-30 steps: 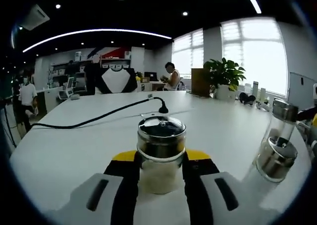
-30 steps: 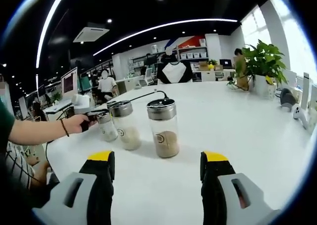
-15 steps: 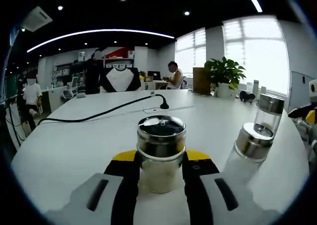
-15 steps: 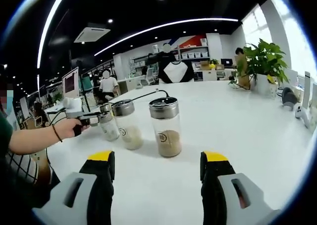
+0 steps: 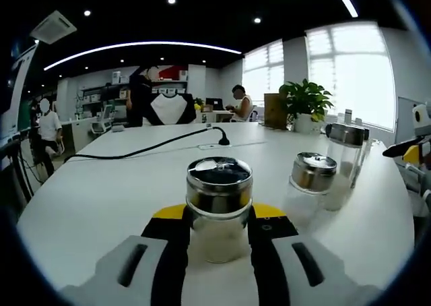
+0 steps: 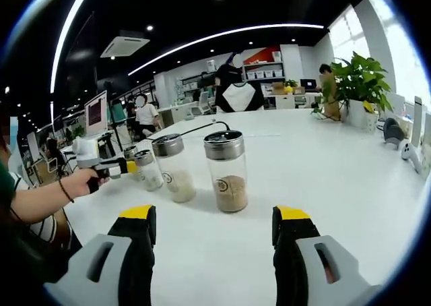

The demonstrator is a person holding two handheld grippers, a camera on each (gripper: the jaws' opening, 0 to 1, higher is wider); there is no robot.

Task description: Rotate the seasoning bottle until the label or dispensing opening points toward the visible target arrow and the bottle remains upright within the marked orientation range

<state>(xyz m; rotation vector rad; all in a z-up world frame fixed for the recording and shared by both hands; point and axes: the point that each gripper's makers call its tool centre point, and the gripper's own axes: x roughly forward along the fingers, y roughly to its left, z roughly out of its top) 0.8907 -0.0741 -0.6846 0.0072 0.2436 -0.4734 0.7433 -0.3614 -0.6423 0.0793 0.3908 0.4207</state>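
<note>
Glass, steel-capped seasoning bottle (image 5: 219, 208) stands upright on my white counter (image 5: 101, 198), clamped in my left hand-held gripper (image 5: 217, 242); beside it, my right hand-held gripper (image 6: 214, 235) gapes apart.

In my right gripper view, the left gripper (image 6: 114, 166) now sits further left, carrying its small bottle (image 6: 147, 169) with it. A gap opens between that bottle and the middle bottle (image 6: 173, 176).
</note>
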